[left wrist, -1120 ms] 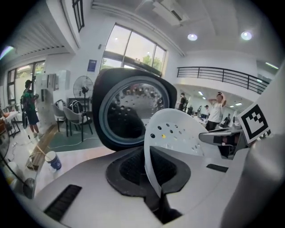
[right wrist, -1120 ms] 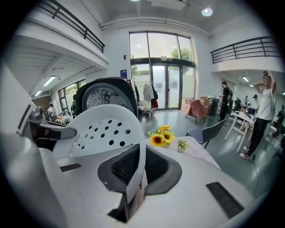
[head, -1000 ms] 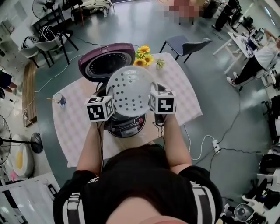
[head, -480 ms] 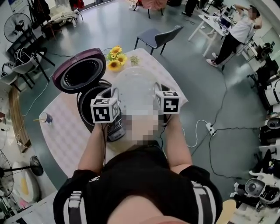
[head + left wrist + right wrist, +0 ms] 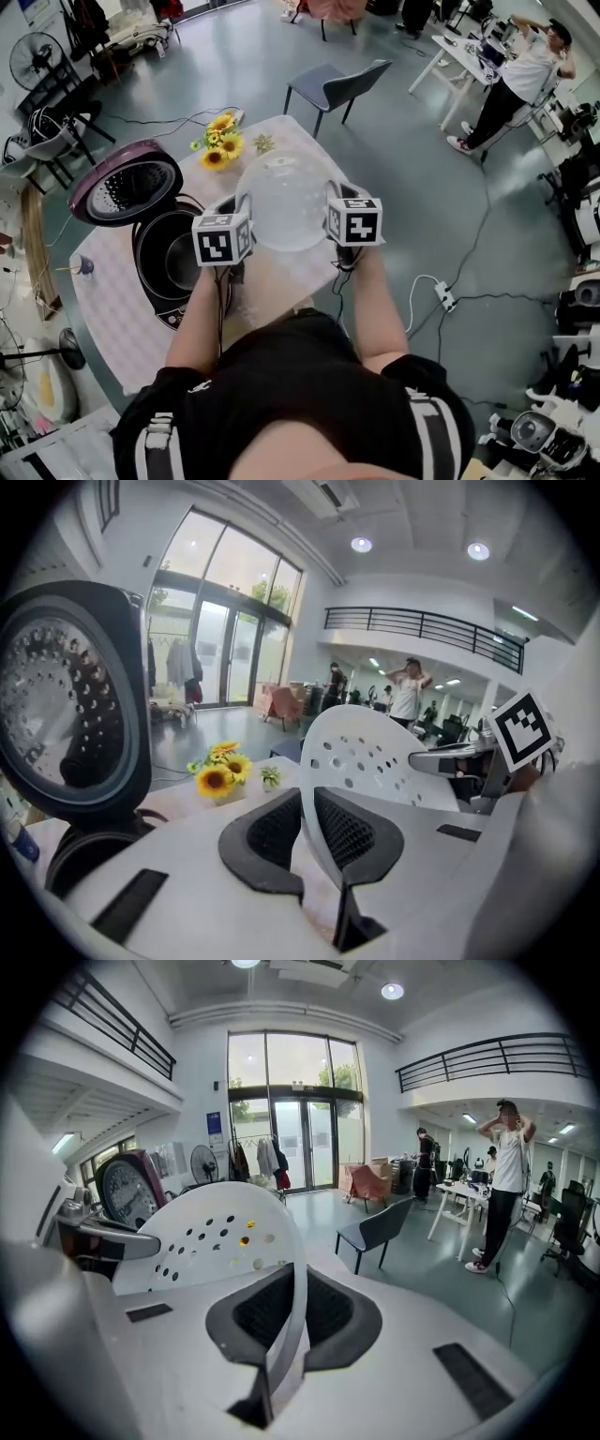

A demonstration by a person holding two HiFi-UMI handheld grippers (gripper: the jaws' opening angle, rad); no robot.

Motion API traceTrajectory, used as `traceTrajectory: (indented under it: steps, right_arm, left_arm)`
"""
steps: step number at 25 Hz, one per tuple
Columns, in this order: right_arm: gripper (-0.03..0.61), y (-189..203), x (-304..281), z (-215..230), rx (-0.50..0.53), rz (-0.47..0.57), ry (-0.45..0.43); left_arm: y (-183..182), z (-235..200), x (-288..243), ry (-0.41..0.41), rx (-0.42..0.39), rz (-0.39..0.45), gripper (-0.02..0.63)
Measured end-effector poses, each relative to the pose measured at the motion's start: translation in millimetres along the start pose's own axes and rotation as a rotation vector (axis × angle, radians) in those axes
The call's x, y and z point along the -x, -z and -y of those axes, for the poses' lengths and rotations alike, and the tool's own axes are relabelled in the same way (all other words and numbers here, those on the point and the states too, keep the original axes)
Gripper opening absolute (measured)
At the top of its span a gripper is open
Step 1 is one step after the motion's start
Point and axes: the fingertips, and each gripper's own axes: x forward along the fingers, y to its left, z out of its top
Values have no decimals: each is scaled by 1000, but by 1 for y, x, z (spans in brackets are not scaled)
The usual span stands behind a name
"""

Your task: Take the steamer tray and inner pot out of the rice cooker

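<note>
One steamer tray point(image 5: 284, 202), one rice cooker point(image 5: 141, 251), one inner pot point(image 5: 176, 262), one table point(image 5: 111, 309)

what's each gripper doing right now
left gripper: closed on the rim of the steamer tray
right gripper: closed on the steamer tray, opposite rim

Smooth, matt white plastic steamer tray point(image 5: 284, 202); glossy purple plastic lid point(image 5: 127, 192) on the rice cooker point(image 5: 150, 292); dark, dull-sheened inner pot point(image 5: 173, 261); checked cloth tablecloth point(image 5: 108, 309); glossy grey floor point(image 5: 403, 169)

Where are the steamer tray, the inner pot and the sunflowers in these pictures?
steamer tray point(image 5: 284, 199), head view, middle of its white bowl
inner pot point(image 5: 173, 262), head view, its dark inside
sunflowers point(image 5: 215, 157), head view, one yellow bloom
</note>
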Motion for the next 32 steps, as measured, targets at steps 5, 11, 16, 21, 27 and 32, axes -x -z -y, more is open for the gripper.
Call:
traceTrajectory:
  steps: [5,11,16,21,27,32]
  right_arm:
    - [17,-4,-40,41,34,-34,-52]
    - [17,2,-94,66,65,-89,-115]
    - [17,14,-141,69,89,-138,-163]
    - [17,29,-183,68,97,-193,-188]
    - [18,57,-225,64,99,-250,-221]
    - [18,78,-265,67,88,-294,-232]
  left_arm:
    - [1,13,-51,-55,53,-24,40]
    - [10,8,-99,-108,117,-53,40]
    - [26,-9,-133,-150,154,-86,40]
    - [47,-28,-161,-175,192,-131,40]
    - [77,-48,-192,-191,240,-177,40]
    - [95,-66,-226,-190,262,-193,40]
